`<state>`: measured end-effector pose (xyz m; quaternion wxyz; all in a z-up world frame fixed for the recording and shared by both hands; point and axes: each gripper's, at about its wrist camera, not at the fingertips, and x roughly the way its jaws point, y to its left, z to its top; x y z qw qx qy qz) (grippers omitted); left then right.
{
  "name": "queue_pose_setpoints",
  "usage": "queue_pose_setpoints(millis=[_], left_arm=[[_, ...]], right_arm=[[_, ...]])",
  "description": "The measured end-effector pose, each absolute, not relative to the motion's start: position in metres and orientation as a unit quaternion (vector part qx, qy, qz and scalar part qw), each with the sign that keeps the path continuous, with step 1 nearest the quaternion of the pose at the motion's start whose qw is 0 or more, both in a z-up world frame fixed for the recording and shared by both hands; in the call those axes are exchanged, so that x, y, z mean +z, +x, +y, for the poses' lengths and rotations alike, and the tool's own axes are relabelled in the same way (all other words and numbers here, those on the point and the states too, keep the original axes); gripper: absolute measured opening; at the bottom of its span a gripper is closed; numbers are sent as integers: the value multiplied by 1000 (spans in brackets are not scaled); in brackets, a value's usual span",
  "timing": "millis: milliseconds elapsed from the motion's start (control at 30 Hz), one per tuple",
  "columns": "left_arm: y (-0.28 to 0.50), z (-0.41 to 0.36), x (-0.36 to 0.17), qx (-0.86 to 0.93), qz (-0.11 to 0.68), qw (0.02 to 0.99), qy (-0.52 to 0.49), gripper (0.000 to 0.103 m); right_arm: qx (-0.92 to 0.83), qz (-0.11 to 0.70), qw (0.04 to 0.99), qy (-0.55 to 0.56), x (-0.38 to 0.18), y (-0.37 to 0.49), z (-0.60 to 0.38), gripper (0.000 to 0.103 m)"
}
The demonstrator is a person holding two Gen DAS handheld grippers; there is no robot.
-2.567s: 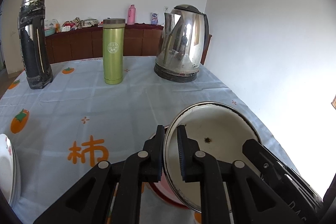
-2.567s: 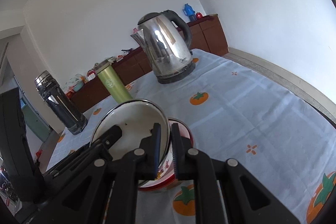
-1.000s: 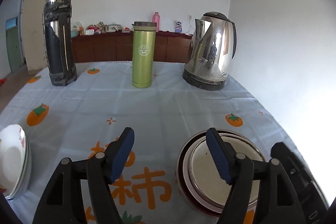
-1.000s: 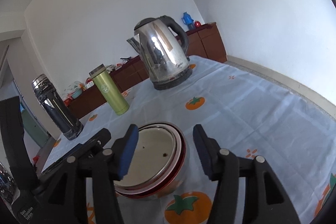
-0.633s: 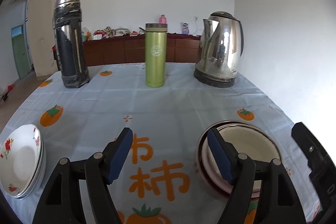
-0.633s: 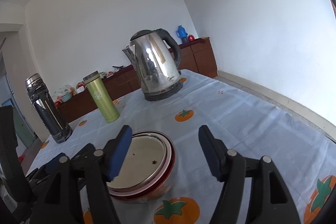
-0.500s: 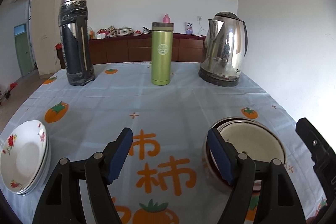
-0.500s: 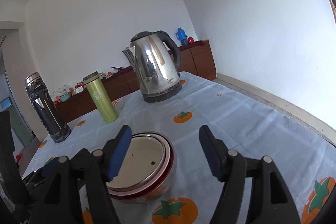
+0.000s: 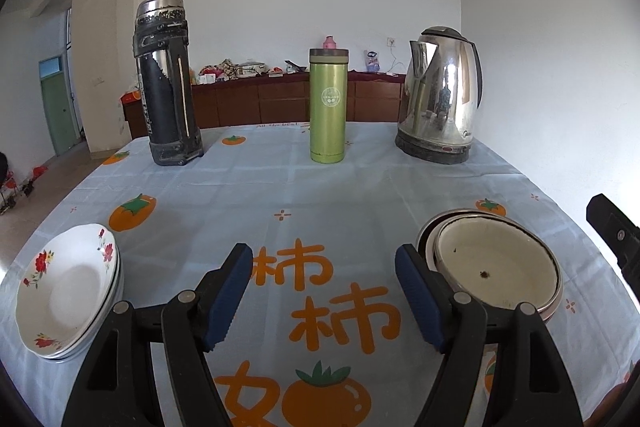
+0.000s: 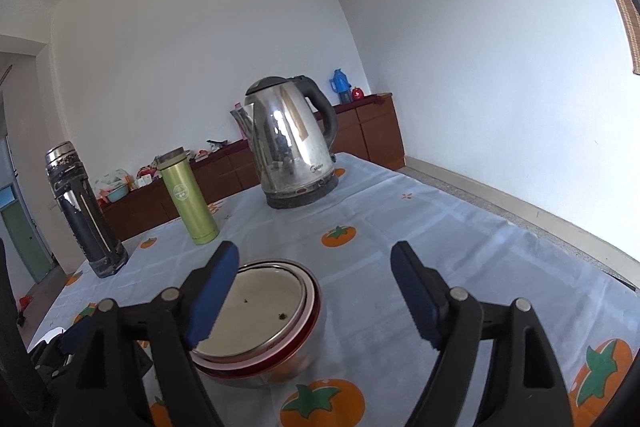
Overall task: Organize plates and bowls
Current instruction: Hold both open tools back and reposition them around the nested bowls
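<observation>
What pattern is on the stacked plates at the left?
White plates with red flower sprigs around the rim, clearest in the left wrist view.

Nested bowls (image 10: 264, 323) before wide-open right gripper (image 10: 312, 303)

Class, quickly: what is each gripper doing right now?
Left gripper: open, holding nothing.
Right gripper: open, jaws just opened wider, holding nothing.

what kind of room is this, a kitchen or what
Most likely a dining room in a home. A table under a persimmon-print tablecloth holds an electric kettle, stacked plates and nested bowls. A wooden sideboard lines the back wall.
</observation>
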<state>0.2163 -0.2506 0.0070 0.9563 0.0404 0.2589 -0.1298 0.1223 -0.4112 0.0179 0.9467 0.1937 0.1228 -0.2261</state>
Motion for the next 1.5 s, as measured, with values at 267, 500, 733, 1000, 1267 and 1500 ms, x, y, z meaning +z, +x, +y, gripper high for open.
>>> queue_pose_setpoints(millis=[267, 500, 733, 1000, 1267, 1500], left_arm=[[212, -250, 1, -122, 257, 957, 52, 76], [206, -248, 0, -123, 248, 959, 59, 76], [202, -245, -4, -124, 253, 957, 61, 76], [198, -238, -4, -127, 254, 957, 55, 76], [192, -232, -4, -130, 254, 957, 54, 76], [185, -227, -5, -129, 252, 957, 55, 76]], right_arm=[[-229, 124, 947, 190, 17, 122, -410, 80], [-233, 119, 948, 183, 17, 119, -407, 85], [-232, 119, 948, 182, 18, 115, -406, 86], [-231, 120, 950, 172, 18, 111, -402, 86], [-223, 127, 953, 160, 16, 106, -395, 87], [-214, 126, 957, 148, 17, 97, -389, 87]])
